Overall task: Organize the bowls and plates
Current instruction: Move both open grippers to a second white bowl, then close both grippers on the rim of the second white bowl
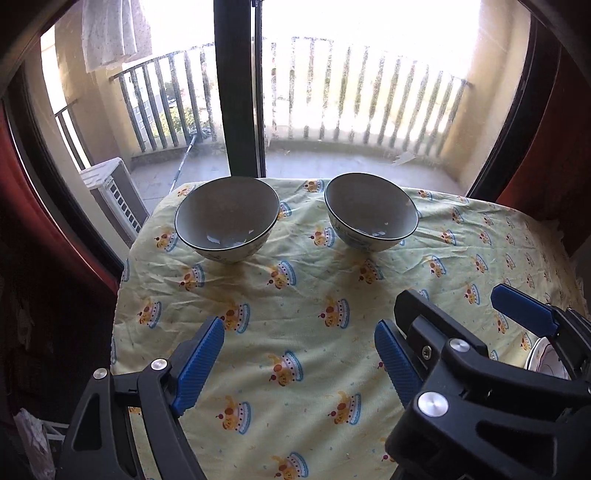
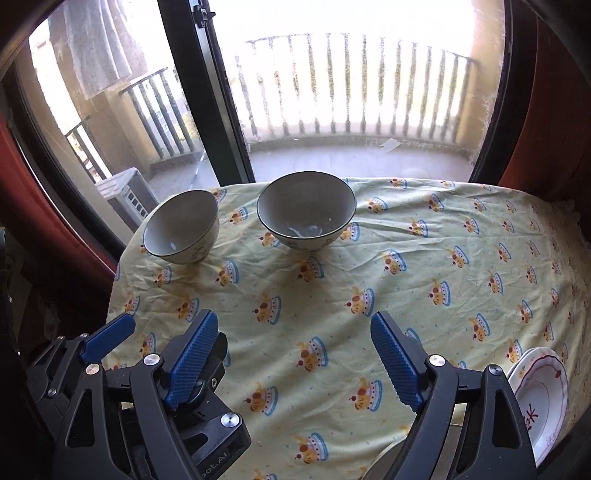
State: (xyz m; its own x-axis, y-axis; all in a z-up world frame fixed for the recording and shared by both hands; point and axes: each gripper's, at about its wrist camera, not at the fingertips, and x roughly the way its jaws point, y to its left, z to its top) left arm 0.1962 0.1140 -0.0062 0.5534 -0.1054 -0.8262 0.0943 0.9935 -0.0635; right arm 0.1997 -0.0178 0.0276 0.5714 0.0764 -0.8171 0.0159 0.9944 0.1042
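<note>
Wrinkled printed tablecloth (image 1: 295,302) | two round glazed bowls (image 1: 227,218) | both hand-held grippers (image 1: 299,354) wide, empty

Yellow tablecloth (image 1: 295,295) printed with crowned cartoon figures, wrinkled, covering the table | behind it a dark-framed glass balcony door (image 1: 236,92) | balcony railing (image 1: 369,92) of upright bars in bright daylight | white cloth (image 1: 110,33) hanging upper left | white slatted unit (image 1: 114,195) outside, lower left | red curtain (image 2: 546,110) at right
</note>
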